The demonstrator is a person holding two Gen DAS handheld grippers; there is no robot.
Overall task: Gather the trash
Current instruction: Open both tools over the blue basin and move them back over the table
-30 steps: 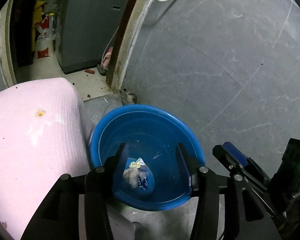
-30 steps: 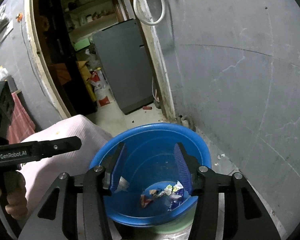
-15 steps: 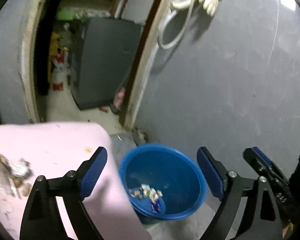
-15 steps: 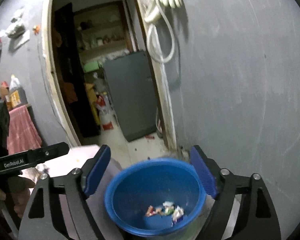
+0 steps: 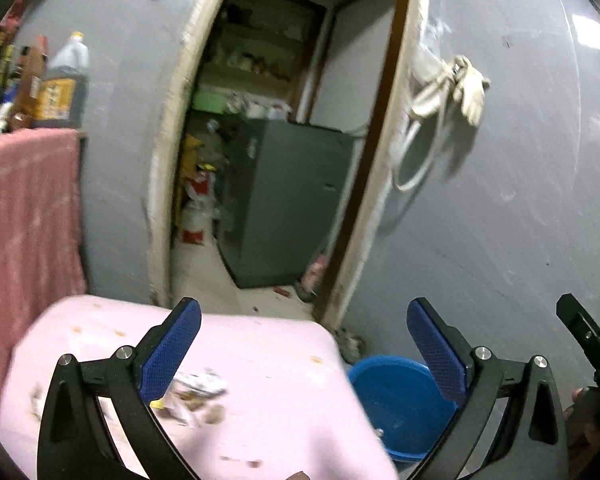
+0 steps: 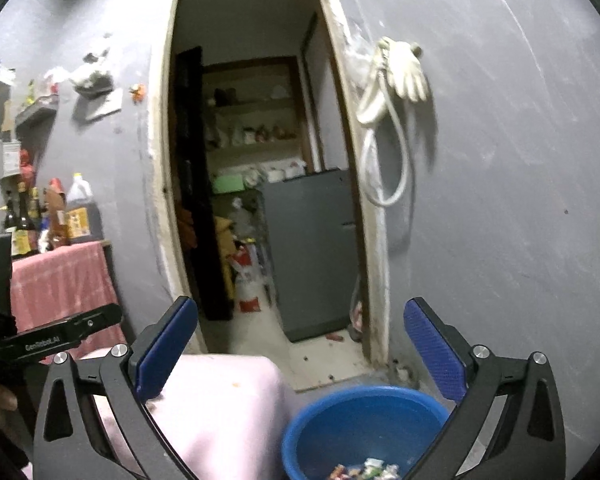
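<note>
Trash [image 5: 196, 394] below our left gripper [image 5: 304, 344]; both grippers just spread, empty. Risk: scraps slip, missing bin [image 6: 364, 428].

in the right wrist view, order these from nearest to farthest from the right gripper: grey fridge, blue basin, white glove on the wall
1. blue basin: just below the right gripper, wrappers in its bottom.
2. grey fridge: past the doorway, on the floor of the back room.
3. white glove: high on the wall, right of the door frame.

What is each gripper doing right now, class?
Left gripper: open, holding nothing, jaws just opened.
Right gripper: open, holding nothing, jaws just opened.
</note>
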